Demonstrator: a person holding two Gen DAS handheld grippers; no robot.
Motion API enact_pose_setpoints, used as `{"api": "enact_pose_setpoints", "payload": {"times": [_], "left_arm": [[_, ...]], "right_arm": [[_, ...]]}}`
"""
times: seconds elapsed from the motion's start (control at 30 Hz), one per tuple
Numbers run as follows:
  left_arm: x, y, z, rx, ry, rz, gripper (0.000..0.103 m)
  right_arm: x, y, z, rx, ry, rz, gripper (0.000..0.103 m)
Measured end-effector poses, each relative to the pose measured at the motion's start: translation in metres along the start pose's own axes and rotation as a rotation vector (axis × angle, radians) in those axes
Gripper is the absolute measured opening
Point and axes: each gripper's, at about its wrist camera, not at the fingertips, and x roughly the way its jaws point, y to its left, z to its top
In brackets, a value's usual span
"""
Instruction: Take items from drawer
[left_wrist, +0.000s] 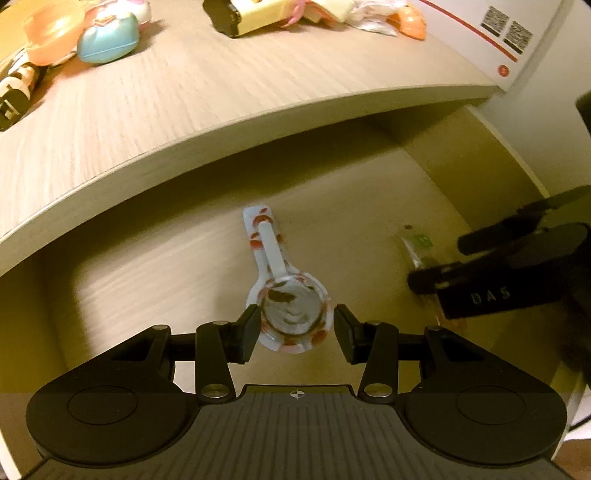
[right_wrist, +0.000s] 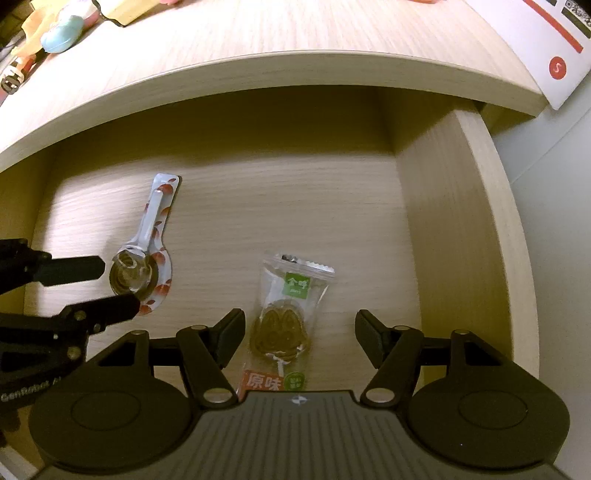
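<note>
From the left wrist, the left gripper (left_wrist: 295, 328) stands released around the round head of a wrapped spoon-shaped candy (left_wrist: 286, 295) on the drawer (left_wrist: 147, 258) floor, while from the right wrist the right gripper (right_wrist: 299, 341) hangs released over a wrapped lollipop (right_wrist: 282, 325) near the front, so neither item is out yet.

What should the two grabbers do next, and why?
Probably close both. The left gripper is open around the round end of the spoon-shaped packet, and the right gripper is open around the lollipop packet. Both lie in the drawer.
</note>
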Motion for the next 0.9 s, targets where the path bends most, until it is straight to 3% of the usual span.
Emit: {"api": "enact_pose_setpoints", "payload": {"times": [0.13,0.23,0.37,0.57,0.9], "left_arm": [[0.008,-0.001,0.002,0.02,-0.017,0.047,0.049],[0.011,-0.002,0.004,0.034,-0.038,0.046,0.049],[0.013,-0.009,0.004,0.066,-0.047,0.036,0.048],[0.021,-0.008,0.007,0.066,-0.008,0.039,0.052],[0.028,-0.008,0.01,0.086,-0.021,0.047,0.051]], "right_arm": [[-0.003,0.001,-0.001,-0.01,0.002,-0.016,0.067],[-0.008,0.004,-0.004,-0.036,-0.009,-0.029,0.073],[-0.02,0.0,-0.01,-0.029,-0.039,-0.038,0.073],[-0.028,0.012,-0.015,-0.102,-0.093,-0.088,0.074],[-0.017,0.003,-0.004,-0.048,-0.017,-0.057,0.074]]}}
